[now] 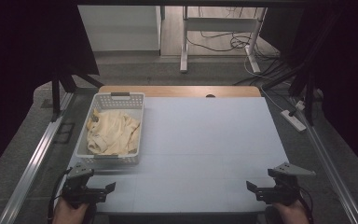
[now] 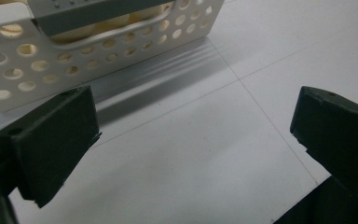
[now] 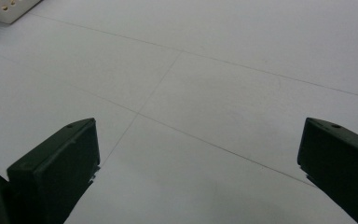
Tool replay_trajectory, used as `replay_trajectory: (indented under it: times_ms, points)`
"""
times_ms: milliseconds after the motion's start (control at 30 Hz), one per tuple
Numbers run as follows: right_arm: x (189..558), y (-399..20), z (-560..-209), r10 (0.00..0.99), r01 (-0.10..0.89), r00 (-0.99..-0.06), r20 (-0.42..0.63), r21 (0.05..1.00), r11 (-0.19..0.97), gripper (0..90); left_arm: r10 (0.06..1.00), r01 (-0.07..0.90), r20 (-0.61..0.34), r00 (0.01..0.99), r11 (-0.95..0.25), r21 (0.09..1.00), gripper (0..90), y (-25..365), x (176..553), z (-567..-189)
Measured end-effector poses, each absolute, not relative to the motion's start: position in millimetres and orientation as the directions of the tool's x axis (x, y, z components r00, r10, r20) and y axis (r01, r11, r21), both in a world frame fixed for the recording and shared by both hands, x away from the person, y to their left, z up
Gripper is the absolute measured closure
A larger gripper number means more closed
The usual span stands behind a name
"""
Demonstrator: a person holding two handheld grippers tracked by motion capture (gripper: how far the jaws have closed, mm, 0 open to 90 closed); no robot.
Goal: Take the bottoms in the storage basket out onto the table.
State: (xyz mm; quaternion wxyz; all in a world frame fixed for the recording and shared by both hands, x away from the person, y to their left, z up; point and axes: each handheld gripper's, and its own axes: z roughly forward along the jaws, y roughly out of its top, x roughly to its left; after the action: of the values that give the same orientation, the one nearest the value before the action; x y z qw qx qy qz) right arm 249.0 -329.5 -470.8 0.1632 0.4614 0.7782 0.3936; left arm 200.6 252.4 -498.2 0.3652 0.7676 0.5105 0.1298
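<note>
Both grippers' jaws gape wide, holding nothing.

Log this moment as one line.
left gripper: open, empty | right gripper: open, empty | cloth: in basket

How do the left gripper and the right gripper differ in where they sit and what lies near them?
The black two-jaw left gripper sits at the table's near left, just in front of the white perforated plastic basket holding cream cloth; the black two-jaw right gripper sits at the near right over bare white tabletop. The left points right, the right points left. Both are open and hold nothing.
</note>
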Motion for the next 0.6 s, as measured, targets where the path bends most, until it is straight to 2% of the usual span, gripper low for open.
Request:
replay_trajectory:
  times_ms: [600]
  points:
    - [250.6, -326.6, -471.3, 0.844, 0.589, -0.528, 0.095, 0.757, 0.284, 0.0, 0.854, 0.655, -0.172, 0.491, -0.231, 0.719, 0.0, 251.1, 200.9, -492.2]
